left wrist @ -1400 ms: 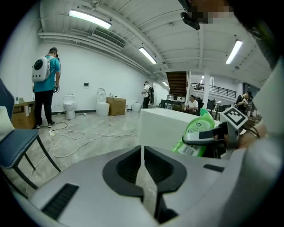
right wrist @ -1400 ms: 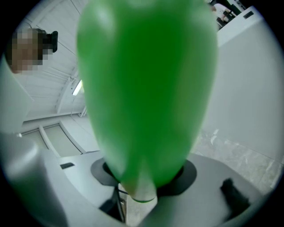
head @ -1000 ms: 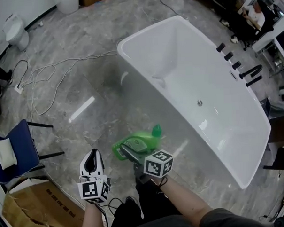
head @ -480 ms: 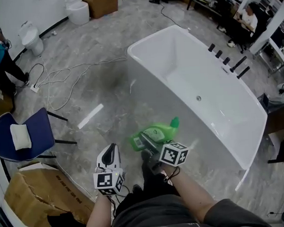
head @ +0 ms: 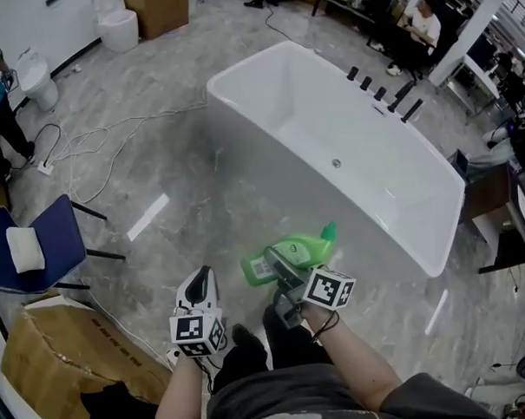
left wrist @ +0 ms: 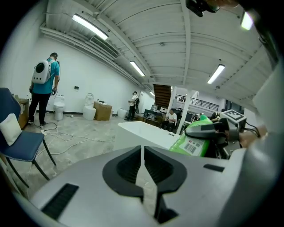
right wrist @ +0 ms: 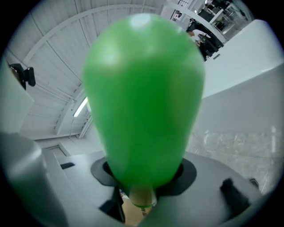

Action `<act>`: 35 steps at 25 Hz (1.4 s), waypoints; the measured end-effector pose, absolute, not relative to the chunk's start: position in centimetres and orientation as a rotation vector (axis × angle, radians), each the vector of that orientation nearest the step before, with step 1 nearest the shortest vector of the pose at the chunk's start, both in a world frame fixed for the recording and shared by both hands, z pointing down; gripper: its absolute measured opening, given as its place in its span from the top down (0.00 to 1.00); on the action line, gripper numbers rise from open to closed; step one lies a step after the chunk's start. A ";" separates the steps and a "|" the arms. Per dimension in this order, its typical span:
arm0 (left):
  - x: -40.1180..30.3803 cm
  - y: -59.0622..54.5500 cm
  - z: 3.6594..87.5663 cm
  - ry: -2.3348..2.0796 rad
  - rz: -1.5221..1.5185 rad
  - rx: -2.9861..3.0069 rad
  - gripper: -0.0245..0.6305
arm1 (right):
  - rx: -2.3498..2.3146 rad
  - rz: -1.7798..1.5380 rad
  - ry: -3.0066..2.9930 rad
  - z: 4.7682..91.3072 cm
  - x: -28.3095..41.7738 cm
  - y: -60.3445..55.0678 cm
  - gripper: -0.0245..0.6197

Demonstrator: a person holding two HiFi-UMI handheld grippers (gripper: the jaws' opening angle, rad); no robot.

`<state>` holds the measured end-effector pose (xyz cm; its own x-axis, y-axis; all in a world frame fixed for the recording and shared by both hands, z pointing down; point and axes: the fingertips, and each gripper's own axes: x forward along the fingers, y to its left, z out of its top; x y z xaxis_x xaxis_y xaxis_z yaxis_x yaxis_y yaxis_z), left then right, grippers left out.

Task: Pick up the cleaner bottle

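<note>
Well, the pick-up looks done. The right tool (head: 279,264) is clamped round the green cleaner bottle (head: 292,250), which lies sideways in the air, clear of the floor (head: 156,148) and just short of the bathtub (head: 328,123)'s near wall. The left tool (head: 199,285) has its jaws together on nothing. Next, I'd guess, comes a steady carry without slackening the grip. The right tool's view shows only green bottle body, while the left tool's view catches the barcode label (left wrist: 194,145).

Left forearm (head: 185,392) and right forearm (head: 349,358) reach forward side by side from the body; the left gripper (head: 202,285) has its jaws pressed together, nothing between them; the right gripper (head: 280,264) clamps a green bottle (head: 306,246), marker cube (head: 328,289) facing up.
</note>
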<state>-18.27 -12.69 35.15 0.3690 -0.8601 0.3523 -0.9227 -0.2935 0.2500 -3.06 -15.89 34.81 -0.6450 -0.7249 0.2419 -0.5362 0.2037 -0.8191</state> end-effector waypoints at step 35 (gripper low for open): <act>3.1 15.4 29.9 -1.646 0.194 2.310 0.91 | -1.000 -1.512 2.188 30.7 16.8 14.2 0.65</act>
<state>3.10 15.41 29.88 0.3355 -0.8999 0.2786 -0.9400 -0.3003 0.1619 16.78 14.22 30.73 -0.7130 -0.6873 0.1386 -0.3724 0.2038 -0.9054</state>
